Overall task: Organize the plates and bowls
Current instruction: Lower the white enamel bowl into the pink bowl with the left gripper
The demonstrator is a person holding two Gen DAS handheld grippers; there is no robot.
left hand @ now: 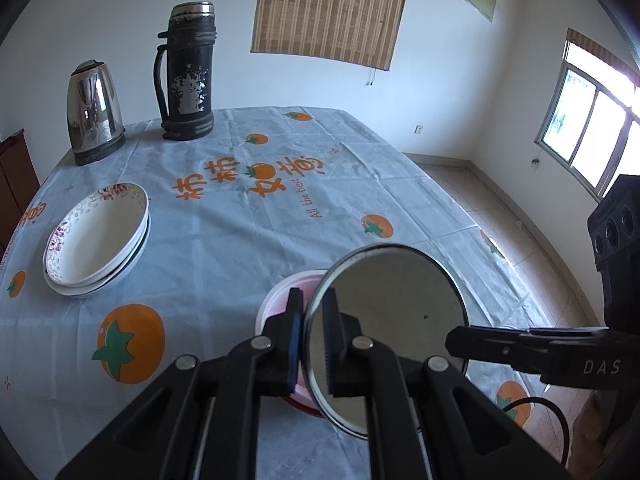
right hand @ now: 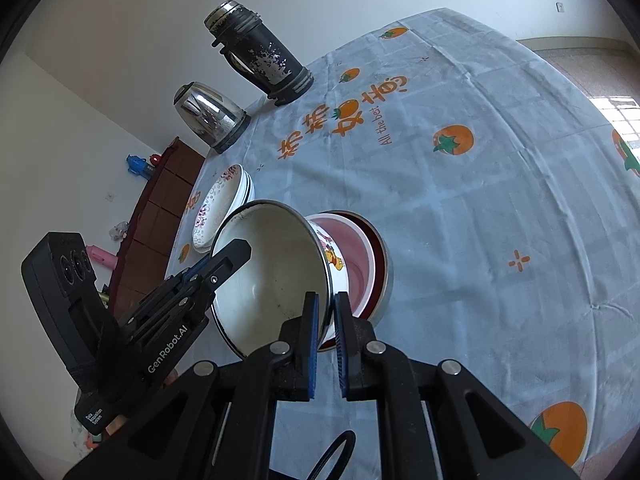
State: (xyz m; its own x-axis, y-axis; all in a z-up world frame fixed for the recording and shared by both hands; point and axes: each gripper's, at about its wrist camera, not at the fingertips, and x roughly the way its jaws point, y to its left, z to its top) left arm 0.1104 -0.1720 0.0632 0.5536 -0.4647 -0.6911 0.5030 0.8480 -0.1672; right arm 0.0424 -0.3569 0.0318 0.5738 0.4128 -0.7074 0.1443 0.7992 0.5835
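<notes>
Both grippers are clamped on the rim of one white enamel bowl (right hand: 272, 276), holding it tilted above the table (left hand: 224, 248).

Left gripper (left hand: 312, 340): jaws narrow, pinching the bowl's rim, one pad inside and one outside. In the left wrist view the bowl's grey inside faces the camera and hides most of what lies behind it.

Right gripper (right hand: 327, 334): jaws narrow, closed on the near rim of the same bowl. In the right wrist view, a cartoon print shows on the bowl's outer wall. In this view the left gripper comes in from the left and grips the bowl's left rim.

Under and just beyond the held bowl: a pink bowl (right hand: 356, 260) sits inside a red-rimmed bowl (right hand: 382, 264), both resting on the table. The held bowl overlaps them in both views; cannot tell whether it touches the pink one.

Stack of white flowered plates (left hand: 96, 236): on the left part of the table, well apart from the bowls, with a second plate's rim showing under the top one. The number in the stack is not readable.

Far left edge of the table: steel kettle (left hand: 94, 114) and, to its right, a worn black thermos (left hand: 188, 72), both upright.

The table is covered with a pale blue cloth printed with orange persimmons and orange lettering. Beyond the table: white wall with a bamboo blind (left hand: 328, 12), and a window (left hand: 592, 120) at the right.
</notes>
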